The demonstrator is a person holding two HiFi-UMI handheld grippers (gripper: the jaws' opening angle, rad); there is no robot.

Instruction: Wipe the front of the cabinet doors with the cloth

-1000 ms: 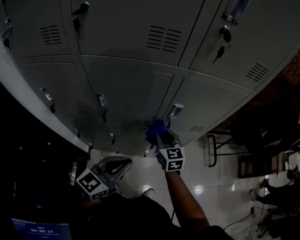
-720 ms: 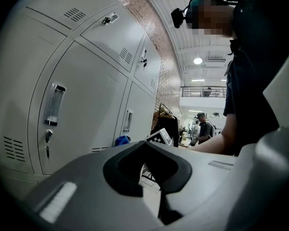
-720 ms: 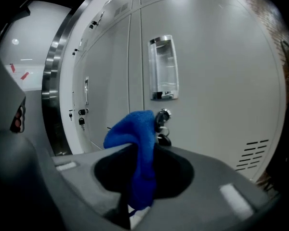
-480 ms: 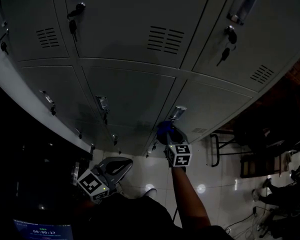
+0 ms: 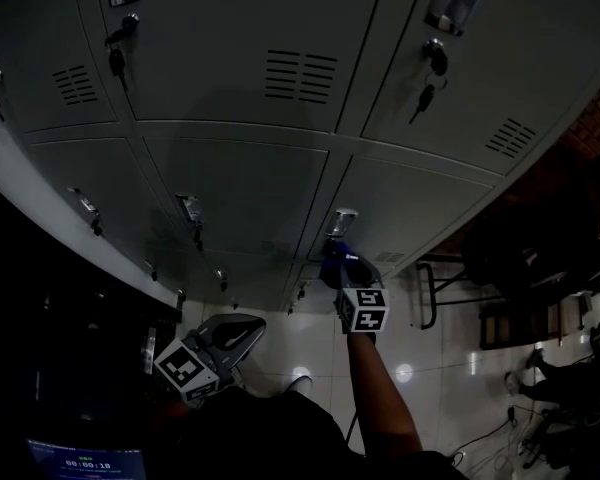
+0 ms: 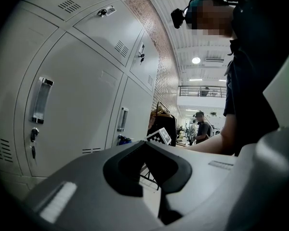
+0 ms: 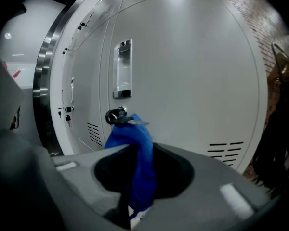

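Observation:
A bank of grey locker doors (image 5: pixel 260 183) fills the head view. My right gripper (image 5: pixel 342 268) is shut on a blue cloth (image 7: pixel 135 150) and holds it against a lower door (image 7: pixel 183 81), just below that door's silver handle (image 7: pixel 121 69) and by its key lock (image 7: pixel 116 116). In the head view the cloth (image 5: pixel 334 253) sits under the handle (image 5: pixel 341 221). My left gripper (image 5: pixel 230 334) hangs low and away from the doors with its jaws together and nothing between them. The left gripper view shows the doors (image 6: pixel 82 105) from the side.
Keys hang from the locks (image 5: pixel 114 36) of several doors. A glossy tiled floor (image 5: pixel 400 368) lies below. A dark chair (image 5: pixel 500 268) and clothes stand at the right. A person (image 6: pixel 200 126) stands in the far background of the left gripper view.
My right gripper has carried the cloth to the right along the lower door, from left of the handle to right under it. The left gripper has stayed put.

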